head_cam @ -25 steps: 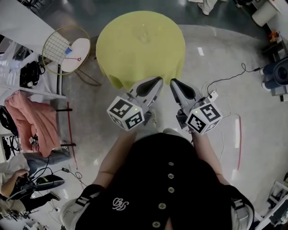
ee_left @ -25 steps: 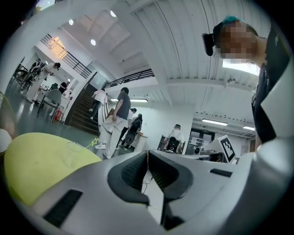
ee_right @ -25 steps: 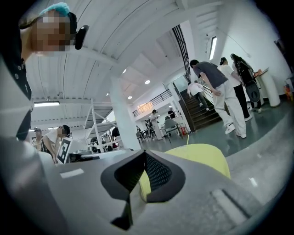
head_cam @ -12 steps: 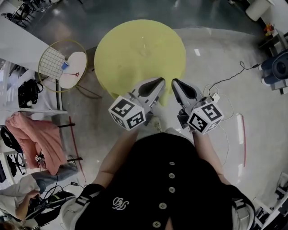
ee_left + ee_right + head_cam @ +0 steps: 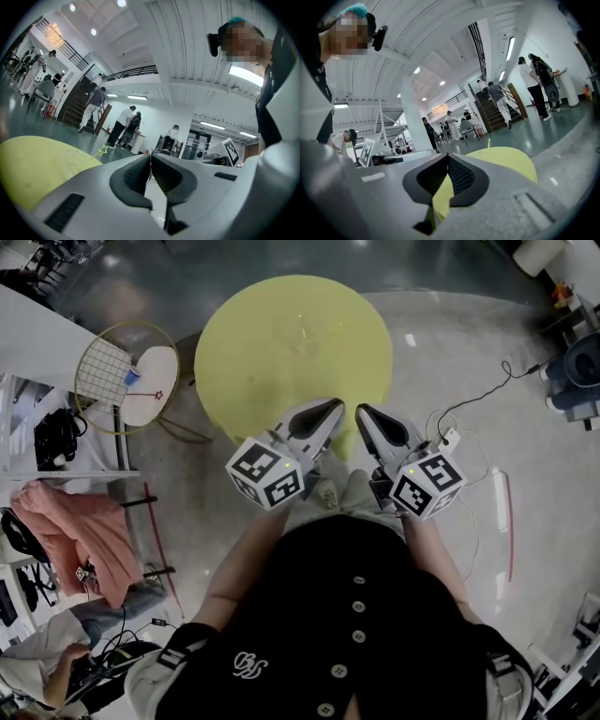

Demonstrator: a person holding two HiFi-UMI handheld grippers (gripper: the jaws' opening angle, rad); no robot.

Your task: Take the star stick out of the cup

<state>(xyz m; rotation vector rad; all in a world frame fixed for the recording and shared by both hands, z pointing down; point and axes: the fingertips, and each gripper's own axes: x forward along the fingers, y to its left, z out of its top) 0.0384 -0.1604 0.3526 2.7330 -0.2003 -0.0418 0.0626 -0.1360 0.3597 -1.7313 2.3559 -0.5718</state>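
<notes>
My left hand-held gripper (image 5: pixel 150 155) is clenched on nothing, near my body by the table's near edge. The round yellow table (image 5: pixel 253 362) carries the clear cup (image 5: pixel 302 330) toward its far side, with the star stick (image 5: pixel 103 150) in it, well apart from me. My right hand-held gripper (image 5: pixel 447 156) is likewise pinched shut and empty. I judge this the approach: next I reach far, part one pair of jaws, and close on the stick above the rim.
</notes>
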